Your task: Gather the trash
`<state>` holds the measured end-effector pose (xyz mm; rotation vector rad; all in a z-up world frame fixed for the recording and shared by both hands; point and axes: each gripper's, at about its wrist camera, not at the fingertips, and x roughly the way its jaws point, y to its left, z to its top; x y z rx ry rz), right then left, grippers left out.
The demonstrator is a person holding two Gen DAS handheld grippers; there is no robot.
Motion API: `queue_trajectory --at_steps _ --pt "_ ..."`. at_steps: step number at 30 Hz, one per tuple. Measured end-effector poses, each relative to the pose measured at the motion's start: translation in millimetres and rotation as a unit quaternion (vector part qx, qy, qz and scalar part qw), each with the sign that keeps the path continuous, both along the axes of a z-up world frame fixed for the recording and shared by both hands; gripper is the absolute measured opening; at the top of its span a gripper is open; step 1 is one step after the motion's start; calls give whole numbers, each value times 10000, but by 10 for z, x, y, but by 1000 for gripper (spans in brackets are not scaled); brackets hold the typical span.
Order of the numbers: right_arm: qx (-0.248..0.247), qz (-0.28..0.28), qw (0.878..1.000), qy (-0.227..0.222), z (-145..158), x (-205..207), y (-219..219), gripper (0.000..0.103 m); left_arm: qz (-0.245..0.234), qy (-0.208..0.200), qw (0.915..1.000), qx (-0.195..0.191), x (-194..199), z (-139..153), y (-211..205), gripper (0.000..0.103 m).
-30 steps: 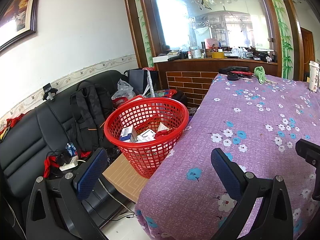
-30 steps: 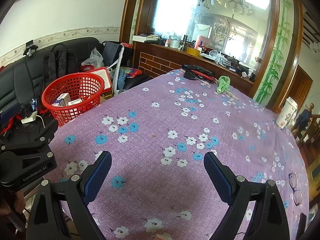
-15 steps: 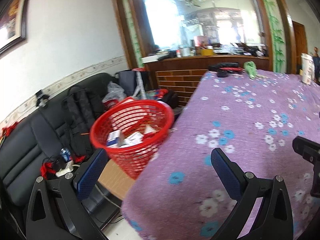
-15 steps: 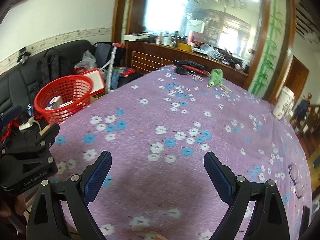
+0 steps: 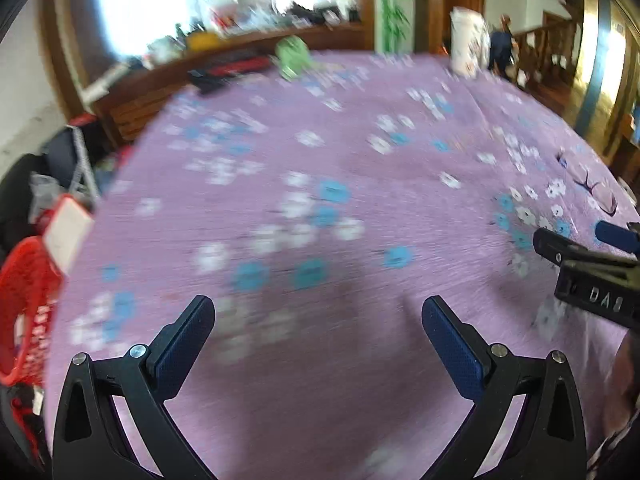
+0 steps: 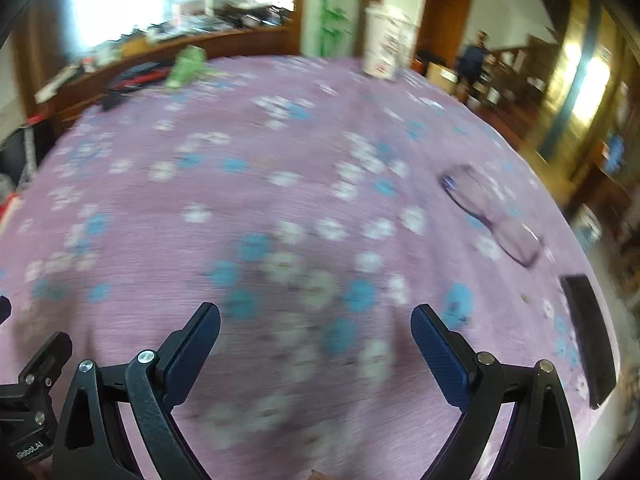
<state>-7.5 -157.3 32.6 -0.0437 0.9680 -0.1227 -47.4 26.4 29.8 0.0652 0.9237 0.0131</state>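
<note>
Both views are motion-blurred. My left gripper (image 5: 318, 318) is open above the purple flowered tablecloth (image 5: 320, 200), nothing between its fingers. The red mesh trash basket (image 5: 24, 300) shows only at the left edge of the left wrist view, beside the table. A green crumpled item (image 5: 292, 56) lies at the table's far side, also seen as the green item (image 6: 186, 66). A white paper cup (image 5: 468, 46) stands at the far right; the same cup (image 6: 384, 54) appears in the right wrist view. My right gripper (image 6: 316, 322) is open over the cloth and empty.
Eyeglasses (image 6: 492, 220) and a black flat device (image 6: 588, 340) lie on the table's right part. Dark items (image 5: 228, 72) sit at the far edge. A wooden counter (image 5: 240, 44), a sofa with bags (image 5: 24, 184) at left, and a person (image 6: 474, 60) by the far doorway.
Both grippers have swung to the right across the table. The red basket slid from centre-left to the left edge of the left view and left the right view. Glasses and black device came into view.
</note>
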Motion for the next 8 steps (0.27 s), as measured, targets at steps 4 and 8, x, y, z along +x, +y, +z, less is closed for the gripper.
queue_trajectory --at_steps 4,8 --pt "214 -152 9994 207 -121 71 -172 102 -252 155 9994 -191 187 -85 -242 103" --pt "227 -185 9993 222 -133 117 -167 102 -406 439 9979 -251 286 -202 -285 103"
